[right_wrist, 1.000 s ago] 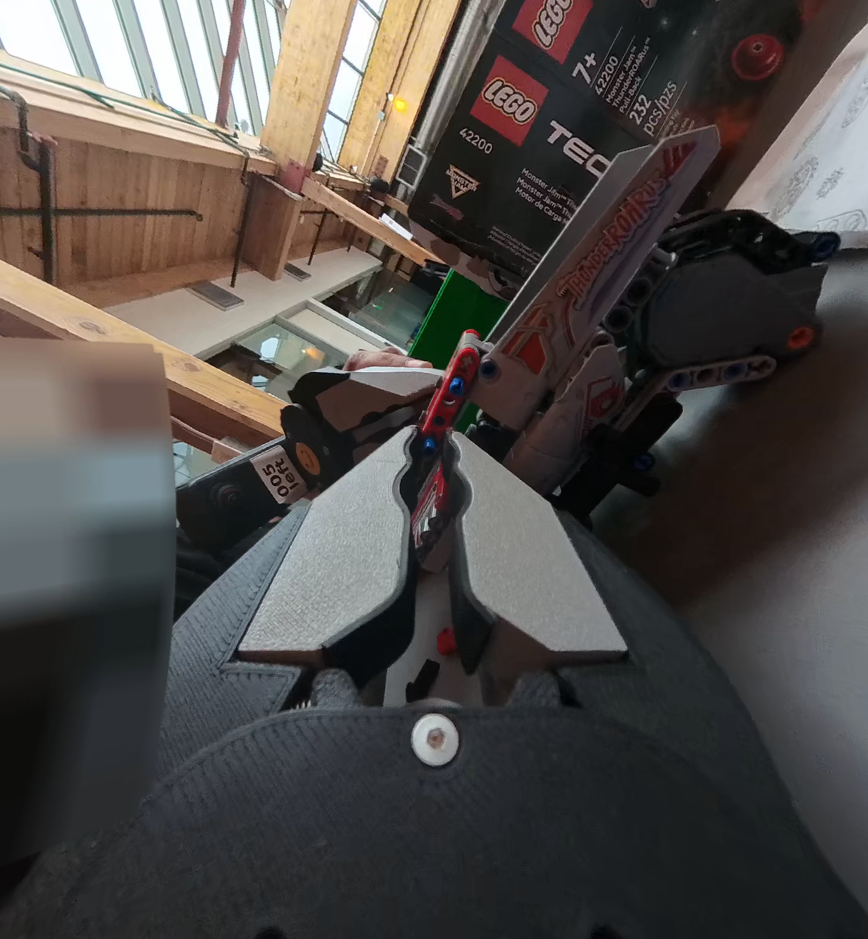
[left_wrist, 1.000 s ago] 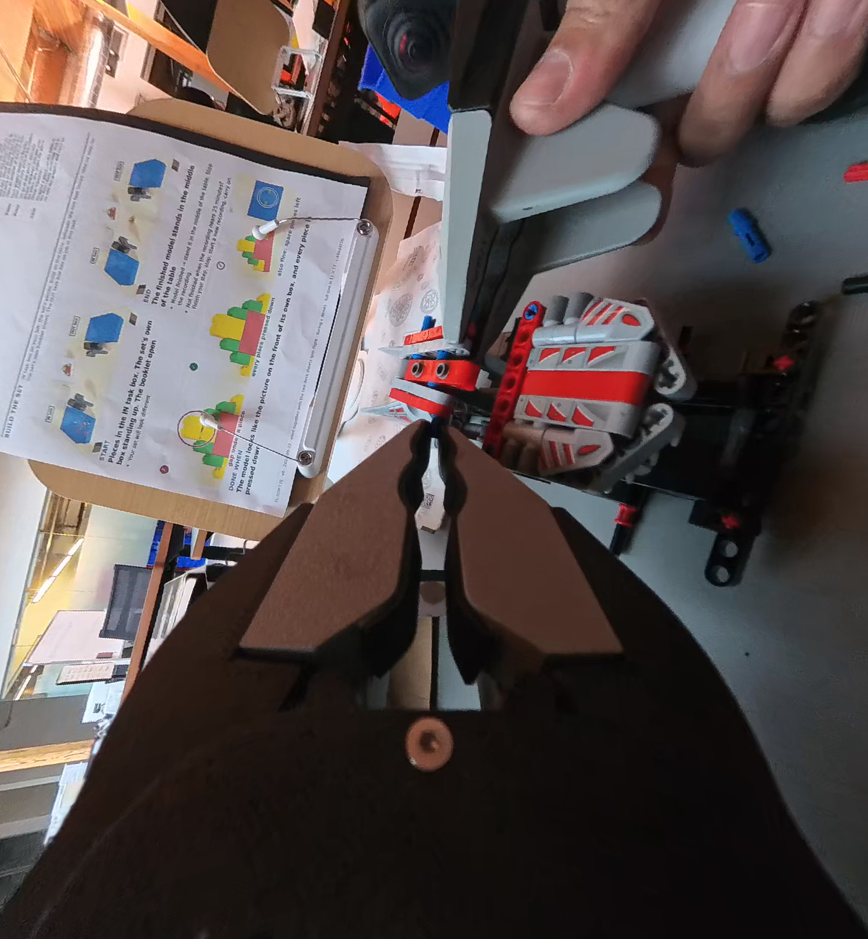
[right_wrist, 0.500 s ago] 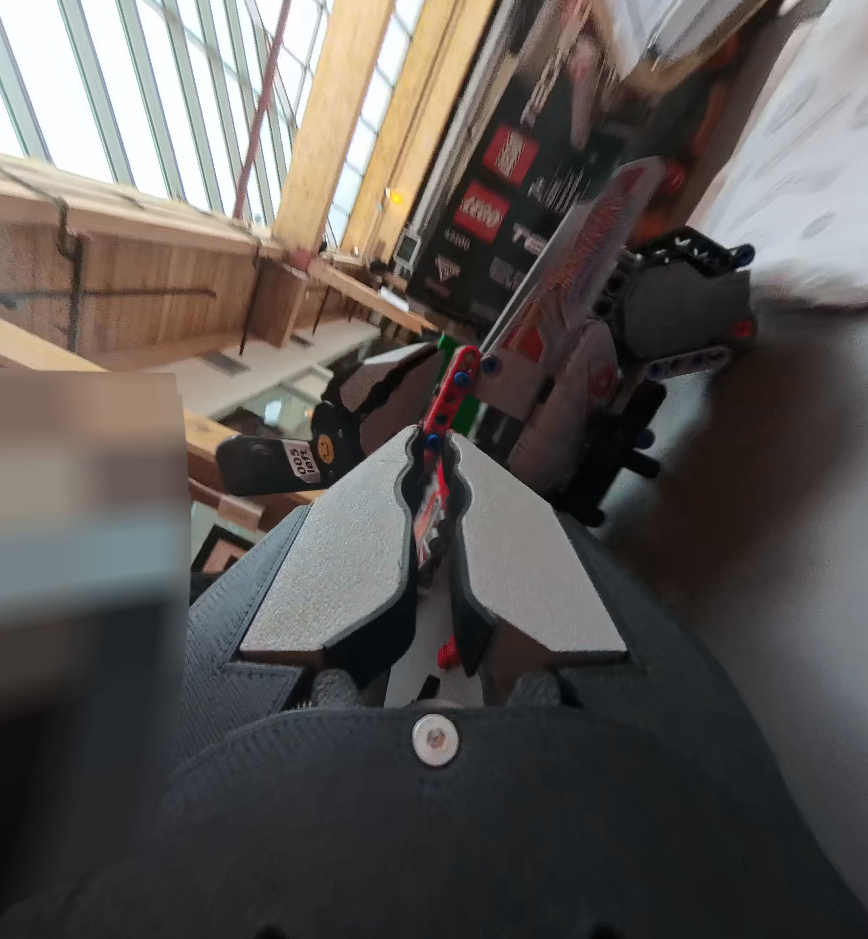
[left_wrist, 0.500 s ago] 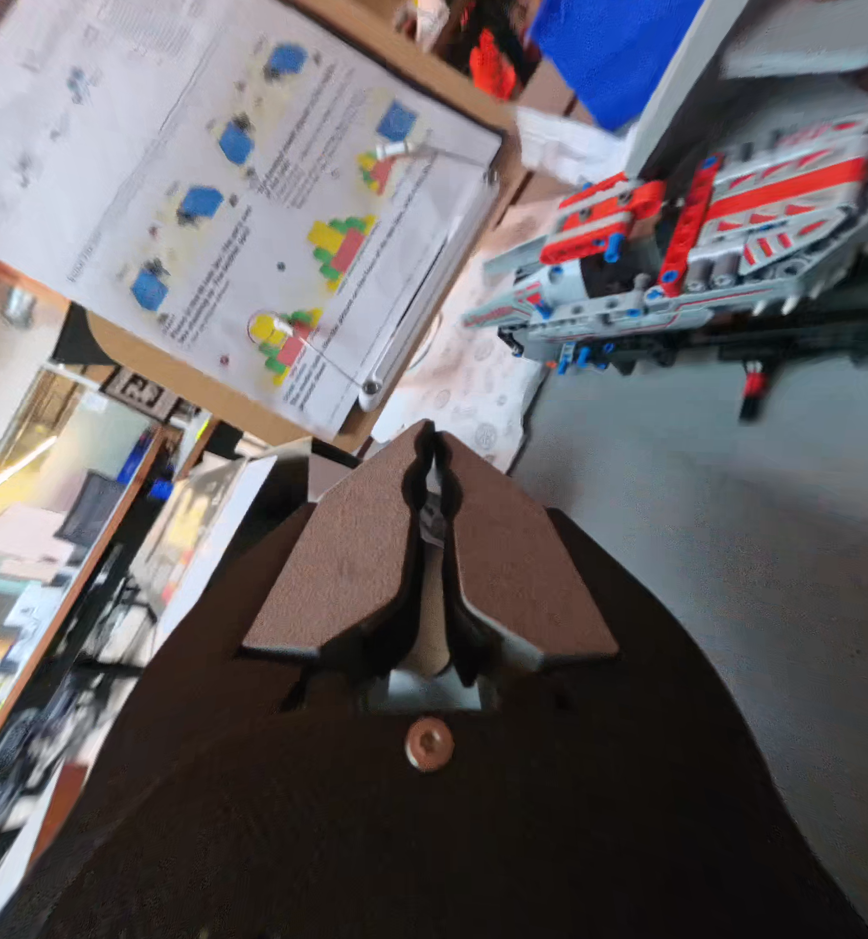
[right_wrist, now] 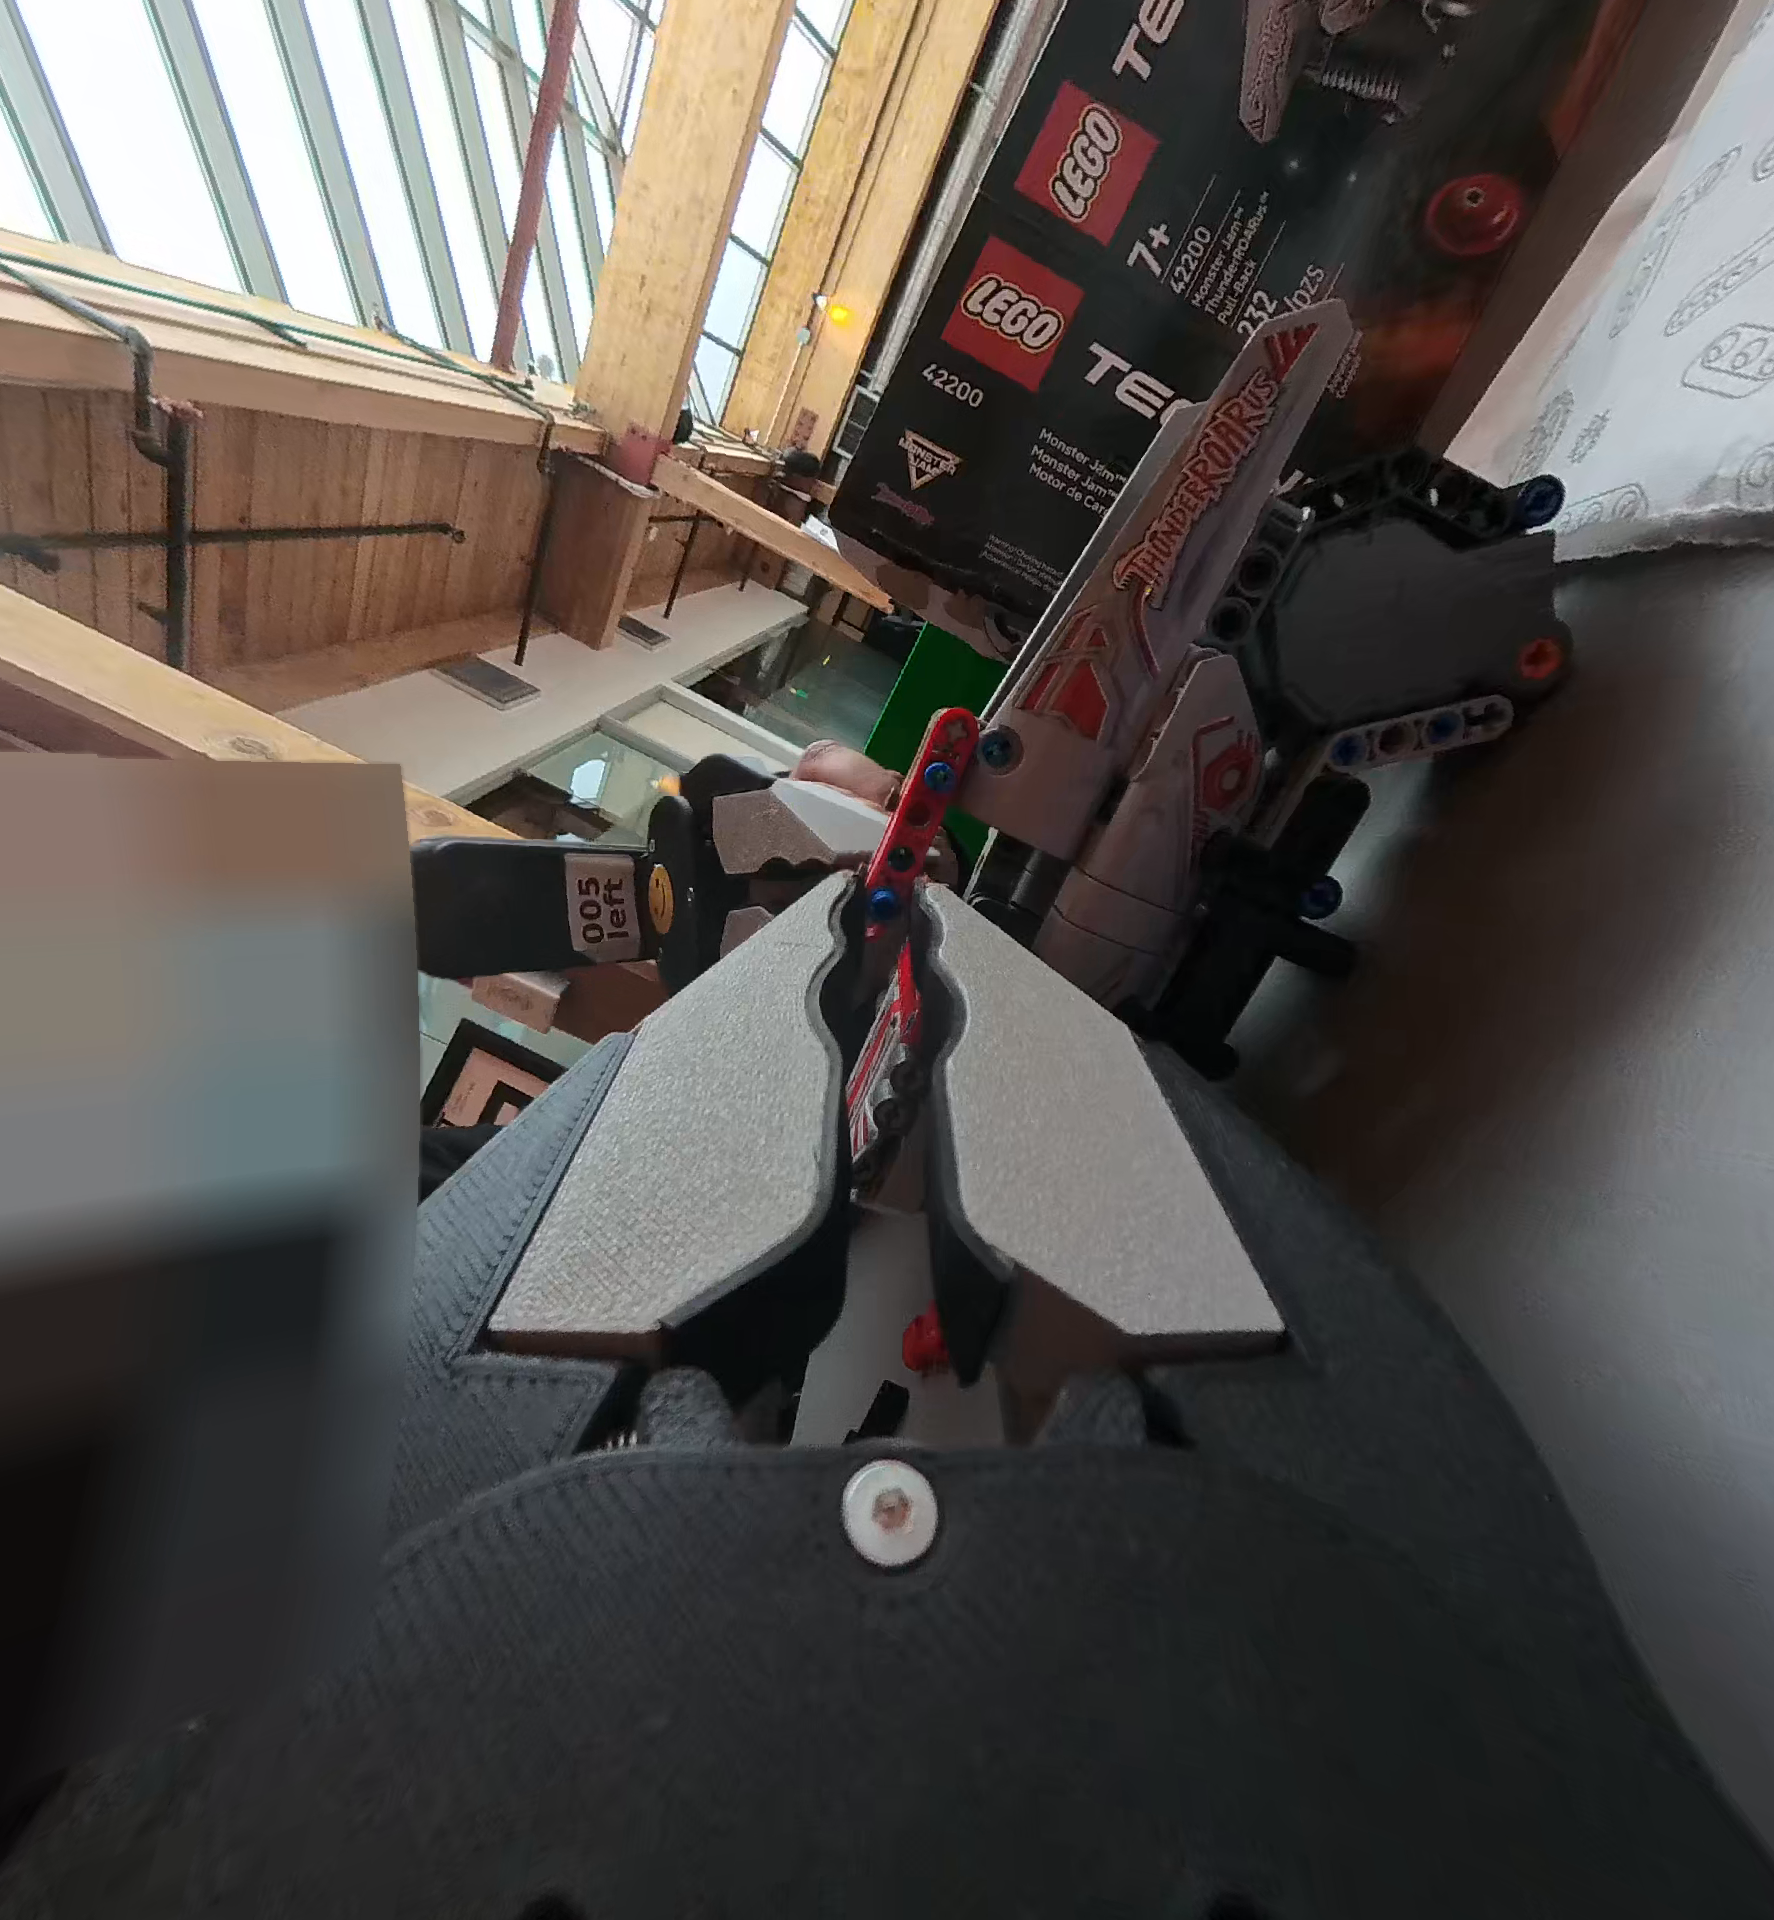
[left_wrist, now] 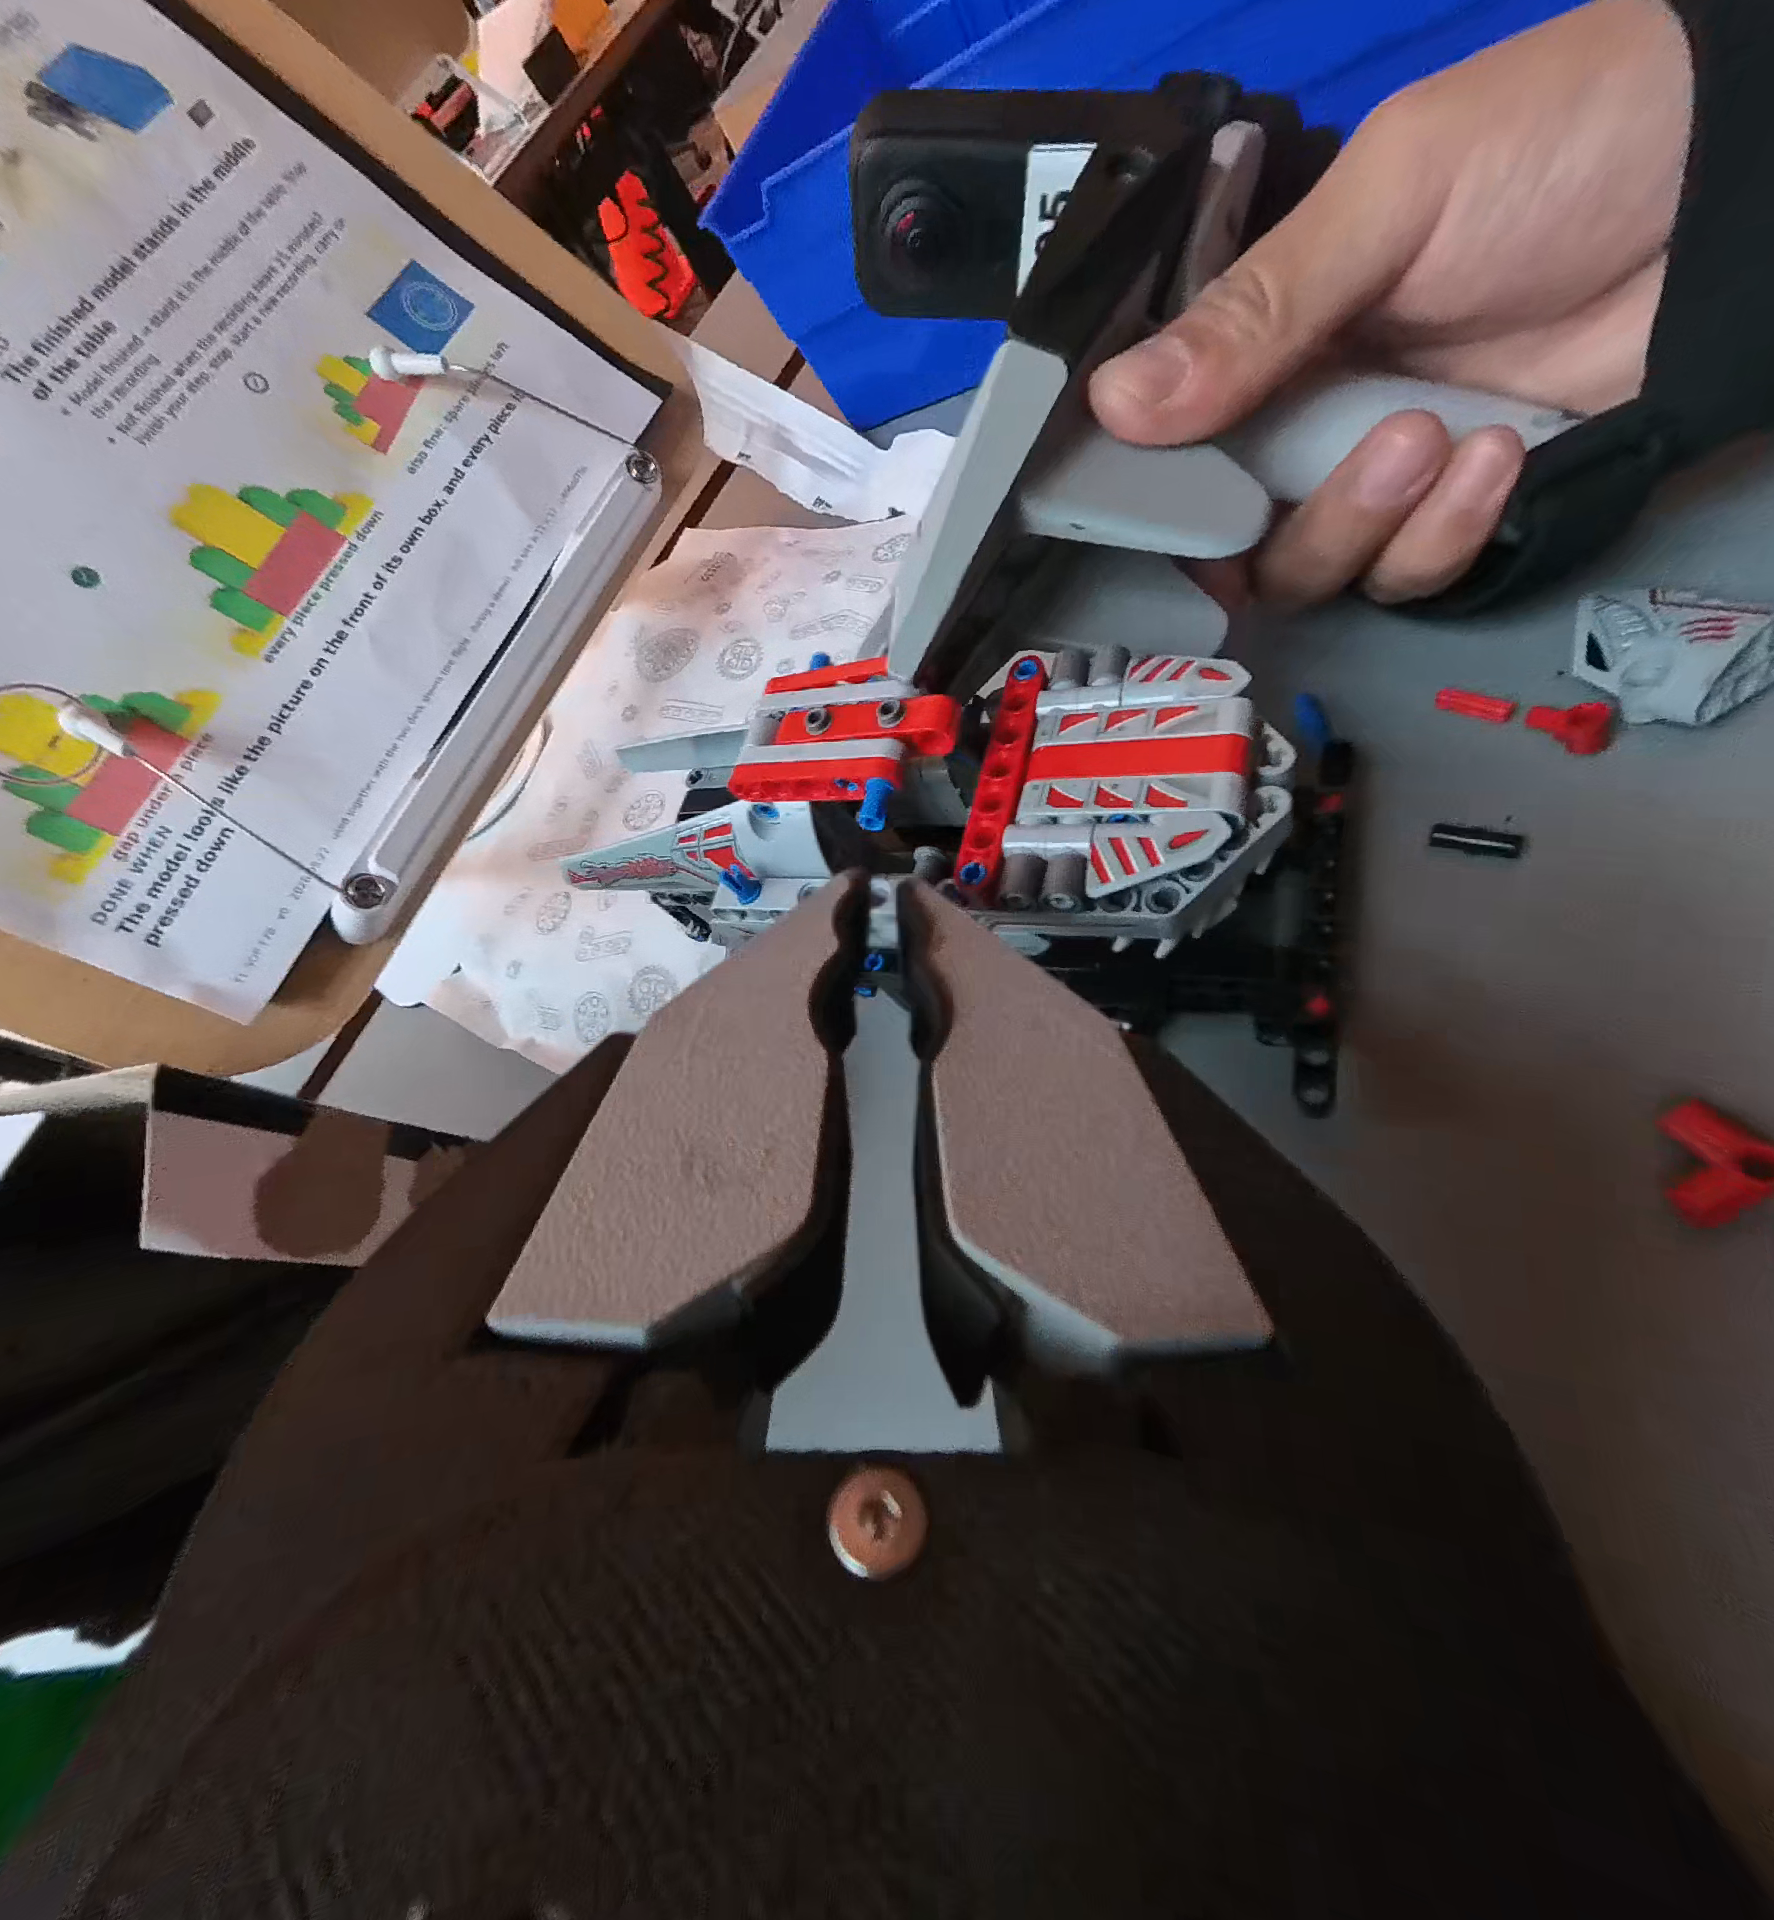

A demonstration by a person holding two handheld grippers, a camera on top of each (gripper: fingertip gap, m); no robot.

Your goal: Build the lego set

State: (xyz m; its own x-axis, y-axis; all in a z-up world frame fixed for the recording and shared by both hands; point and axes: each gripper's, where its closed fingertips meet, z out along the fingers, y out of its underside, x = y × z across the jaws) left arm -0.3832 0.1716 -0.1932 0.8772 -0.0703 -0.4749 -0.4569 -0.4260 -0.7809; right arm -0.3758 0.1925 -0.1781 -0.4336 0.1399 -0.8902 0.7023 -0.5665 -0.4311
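left wrist view
left gripper (left_wrist: 881, 899): brown fingers drawn near together with a thin gap between the tips and nothing in it, tips just at the near edge of the lego model
lego model (left_wrist: 1122, 790): grey and red panelled body on a black frame, lying on the grey table (left_wrist: 1485, 1558)
right gripper (left_wrist: 976, 582): grey fingers reaching down onto the model's top – held by a hand (left_wrist: 1434, 312)
loose parts: grey panel (left_wrist: 1683, 655), red pin (left_wrist: 1475, 703), black pin (left_wrist: 1475, 840), red connector (left_wrist: 1735, 1179), all apart from the model
instruction sheet (left_wrist: 187, 468): on a wooden board to the left

right wrist view
right gripper (right_wrist: 888, 914): grey fingers clamped on the model's red striped part
red beam (right_wrist: 914, 821): rises from between the tips
lego model (right_wrist: 1174, 727): tilted up off the table
lego box (right_wrist: 1122, 260): behind it
left gripper (right_wrist: 758, 842): just beside the beam – i cannot tell its grip from here
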